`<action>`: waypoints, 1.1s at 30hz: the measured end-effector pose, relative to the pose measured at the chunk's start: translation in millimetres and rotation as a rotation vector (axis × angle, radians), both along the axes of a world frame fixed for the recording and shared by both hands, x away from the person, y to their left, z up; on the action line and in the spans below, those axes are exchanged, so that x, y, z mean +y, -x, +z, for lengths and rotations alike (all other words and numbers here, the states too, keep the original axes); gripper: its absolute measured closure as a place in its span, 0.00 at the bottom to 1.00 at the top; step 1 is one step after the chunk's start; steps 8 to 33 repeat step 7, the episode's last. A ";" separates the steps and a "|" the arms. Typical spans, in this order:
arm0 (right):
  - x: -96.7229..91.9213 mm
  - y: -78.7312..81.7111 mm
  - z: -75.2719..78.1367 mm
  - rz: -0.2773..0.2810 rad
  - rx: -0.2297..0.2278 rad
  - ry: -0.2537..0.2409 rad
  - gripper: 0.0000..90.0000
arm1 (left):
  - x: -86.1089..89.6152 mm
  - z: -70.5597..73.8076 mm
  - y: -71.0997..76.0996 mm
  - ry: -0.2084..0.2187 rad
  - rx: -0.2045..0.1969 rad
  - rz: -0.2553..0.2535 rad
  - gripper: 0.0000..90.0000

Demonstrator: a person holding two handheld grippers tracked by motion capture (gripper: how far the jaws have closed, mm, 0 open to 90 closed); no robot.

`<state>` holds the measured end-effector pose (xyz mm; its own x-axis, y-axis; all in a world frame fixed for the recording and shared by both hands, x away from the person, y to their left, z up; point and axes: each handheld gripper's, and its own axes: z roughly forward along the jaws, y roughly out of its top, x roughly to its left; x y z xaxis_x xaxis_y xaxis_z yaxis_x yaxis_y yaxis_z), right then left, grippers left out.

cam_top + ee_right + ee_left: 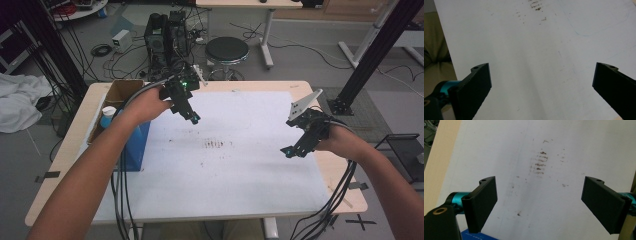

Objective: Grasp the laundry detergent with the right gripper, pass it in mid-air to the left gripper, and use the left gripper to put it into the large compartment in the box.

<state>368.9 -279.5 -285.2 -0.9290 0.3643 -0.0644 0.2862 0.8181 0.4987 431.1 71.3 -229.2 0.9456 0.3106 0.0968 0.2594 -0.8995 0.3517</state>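
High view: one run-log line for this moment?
left gripper: open, empty | right gripper: open, empty | white sheet: brown stains | blue box: untouched

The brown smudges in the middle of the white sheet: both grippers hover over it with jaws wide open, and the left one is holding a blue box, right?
Not quite. The left gripper holds nothing: the left gripper view shows only the white sheet between its open jaws. The blue box stands beside it on the table. The right gripper is open too, over the sheet with brown smudges.
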 end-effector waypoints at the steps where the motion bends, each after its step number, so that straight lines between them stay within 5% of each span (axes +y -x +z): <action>1: 0.2 0.1 -0.2 -0.001 0.001 -0.001 0.01 | 0.2 0.8 0.0 -0.013 -0.003 -0.002 0.15; 33: -0.1 0.1 0.3 0.010 -0.003 -0.003 0.01 | 2.0 1.8 -0.6 -0.023 0.000 -0.014 0.15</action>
